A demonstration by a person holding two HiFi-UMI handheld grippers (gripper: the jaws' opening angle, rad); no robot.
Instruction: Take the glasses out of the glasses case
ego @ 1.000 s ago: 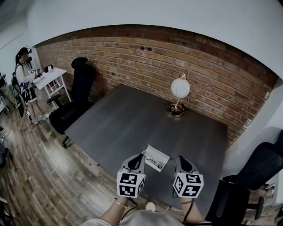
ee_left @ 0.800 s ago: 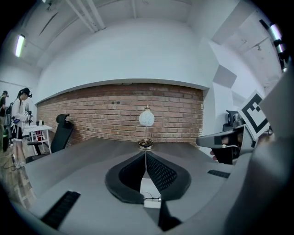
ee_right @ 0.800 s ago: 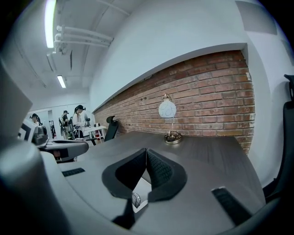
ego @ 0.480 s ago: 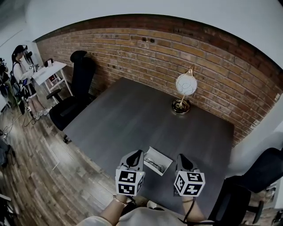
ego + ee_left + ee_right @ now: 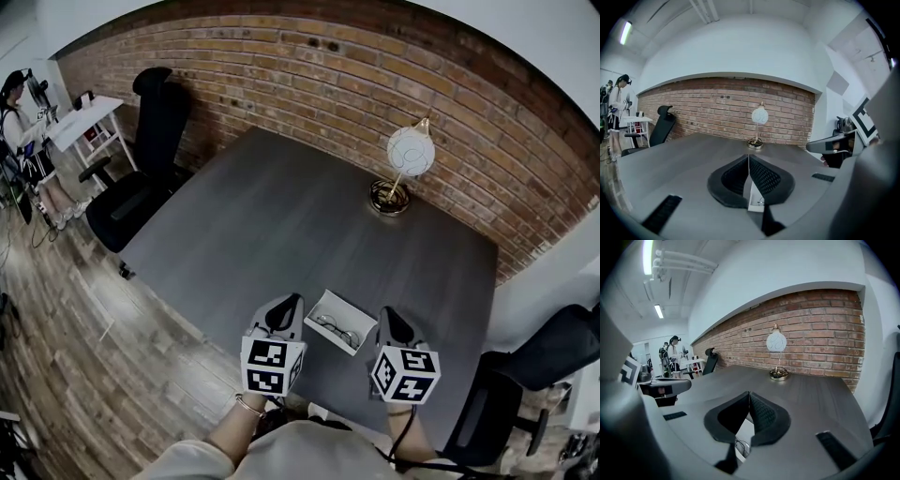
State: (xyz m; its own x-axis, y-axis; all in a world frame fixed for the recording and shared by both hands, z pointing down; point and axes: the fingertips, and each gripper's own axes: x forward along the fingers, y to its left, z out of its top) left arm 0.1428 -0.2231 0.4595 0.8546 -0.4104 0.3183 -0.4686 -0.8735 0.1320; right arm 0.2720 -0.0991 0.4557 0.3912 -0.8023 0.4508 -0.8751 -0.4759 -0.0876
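An open white glasses case (image 5: 322, 307) lies near the front edge of the dark grey table (image 5: 281, 225). Thin-framed glasses (image 5: 337, 331) lie inside it. My left gripper (image 5: 290, 303) hovers just left of the case, shut with nothing between its jaws. My right gripper (image 5: 387, 315) hovers just right of the case, also shut and empty. In the left gripper view the case (image 5: 754, 197) peeks out below the closed left gripper (image 5: 749, 161). In the right gripper view the glasses (image 5: 742, 446) and the case's edge show under the closed right gripper (image 5: 749, 397).
A white globe lamp on a brass base (image 5: 404, 167) stands at the table's far side by the brick wall. Black office chairs stand at the left (image 5: 141, 159) and right (image 5: 525, 375). A person (image 5: 23, 141) stands by a small white desk (image 5: 80, 122) at far left.
The head view has tilted down and closer, so the table and case sit lower and larger. Both grippers stay shut on either side of the case.
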